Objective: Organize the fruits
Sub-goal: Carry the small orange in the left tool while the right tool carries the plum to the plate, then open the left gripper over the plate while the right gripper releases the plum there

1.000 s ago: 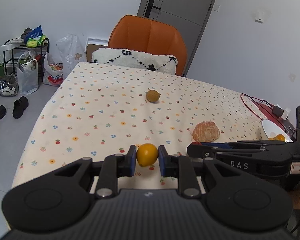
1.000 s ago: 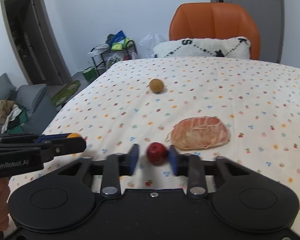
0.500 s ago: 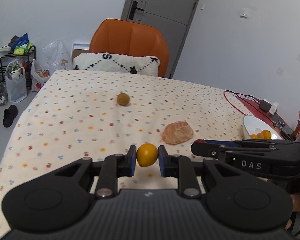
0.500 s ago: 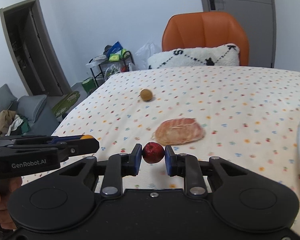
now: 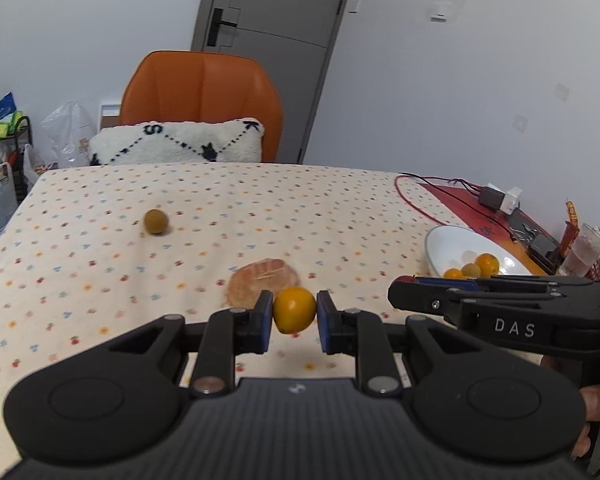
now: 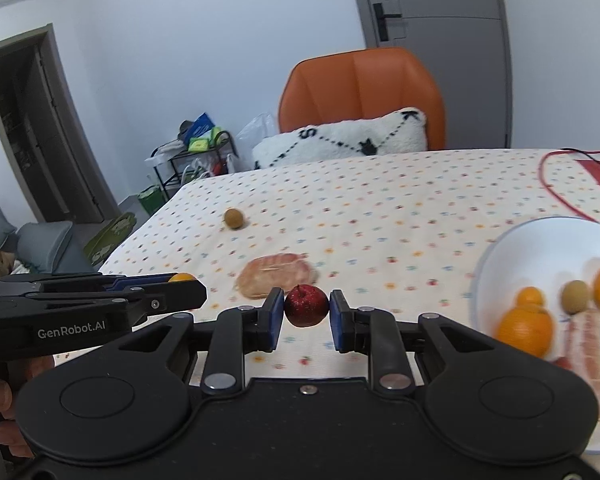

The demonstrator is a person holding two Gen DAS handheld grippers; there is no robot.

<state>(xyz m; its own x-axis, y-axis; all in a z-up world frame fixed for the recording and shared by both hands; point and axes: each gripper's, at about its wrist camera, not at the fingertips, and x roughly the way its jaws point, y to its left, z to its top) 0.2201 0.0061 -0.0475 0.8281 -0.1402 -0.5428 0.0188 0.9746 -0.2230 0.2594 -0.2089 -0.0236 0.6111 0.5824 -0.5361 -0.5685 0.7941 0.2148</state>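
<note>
The left tongs (image 5: 295, 316) are pinching a small orange fruit (image 5: 294, 309) and the right tongs (image 6: 305, 316) a red fruit (image 6: 306, 305), both across the widest part. Both fruits are looking light, smooth and prone to rolling; the white bowl (image 6: 512, 248) is waiting at three o'clock on the table (image 6: 380, 208).

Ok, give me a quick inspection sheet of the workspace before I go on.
Surface: table under a dotted cloth.
Job's things: orange fruit in the left gripper; red fruit in the right gripper; brown fruit and peeled fruit on the cloth; white bowl holding several fruits.
Clutter: red mat, adapters.
Grippers: both shut on fruit.
Cables: red cable looping on the cloth.
Surroundings: orange chair, cushion, door.
</note>
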